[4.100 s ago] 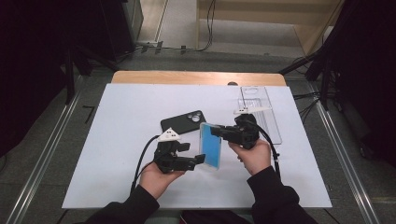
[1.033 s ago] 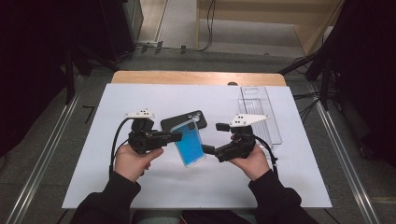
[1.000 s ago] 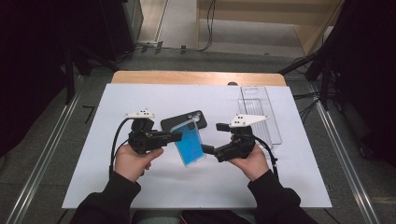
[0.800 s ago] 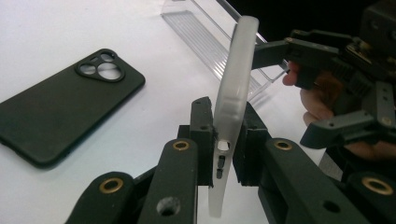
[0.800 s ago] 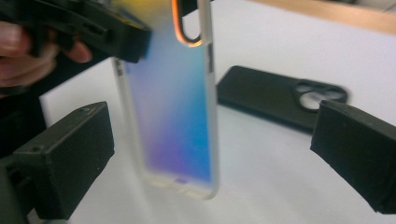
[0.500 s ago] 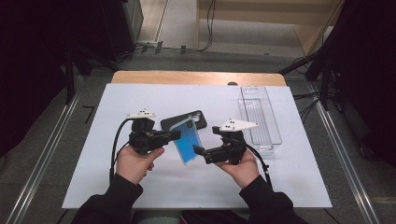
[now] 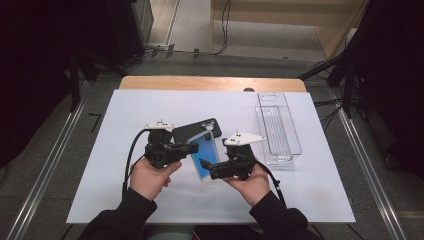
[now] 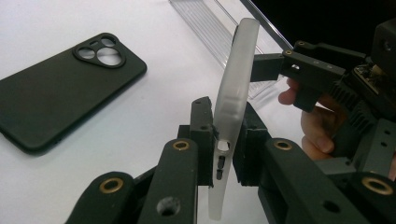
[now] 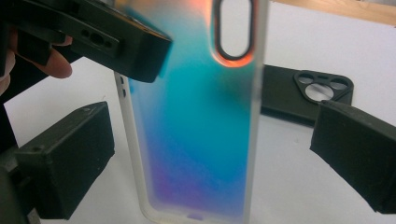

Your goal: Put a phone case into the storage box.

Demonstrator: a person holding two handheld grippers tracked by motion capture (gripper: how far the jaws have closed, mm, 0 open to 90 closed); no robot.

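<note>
So far the left gripper (image 7: 192,149) is clamped on the edge of the blue iridescent phone case (image 7: 206,161), holding it up at centre frame. At lower centre, the right gripper (image 9: 210,154) has its jaws apart around the case's lower end, not yet pressing. The black phone case (image 7: 196,131) lies untouched behind; the clear tray (image 7: 278,127) at right holds nothing.
</note>
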